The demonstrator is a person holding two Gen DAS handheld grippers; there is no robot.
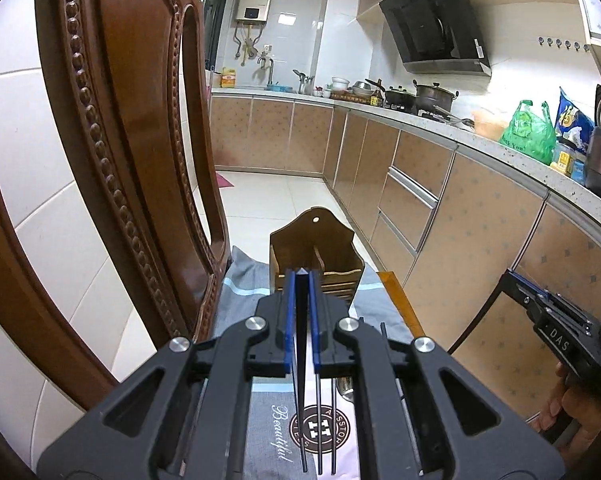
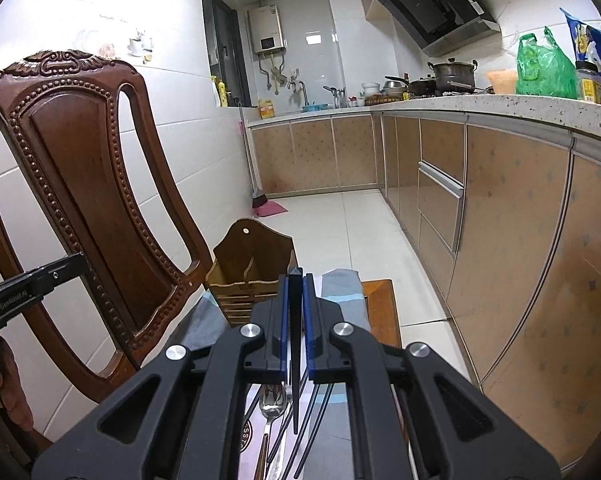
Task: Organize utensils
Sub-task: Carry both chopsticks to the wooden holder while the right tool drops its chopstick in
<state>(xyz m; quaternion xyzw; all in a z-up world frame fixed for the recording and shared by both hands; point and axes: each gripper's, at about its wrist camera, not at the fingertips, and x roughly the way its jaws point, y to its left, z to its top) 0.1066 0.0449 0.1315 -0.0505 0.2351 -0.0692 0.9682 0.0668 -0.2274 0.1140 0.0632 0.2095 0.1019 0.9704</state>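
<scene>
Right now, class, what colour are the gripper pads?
Blue pads, clearest in the right wrist view.

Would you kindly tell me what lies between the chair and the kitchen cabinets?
The wooden holder on a cloth-covered table, shown in the right wrist view.

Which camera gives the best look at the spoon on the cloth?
The right wrist view: the spoon shows its bowl and part of its handle under the shut right gripper. The left wrist view catches only a metal sliver, possibly it.
</scene>
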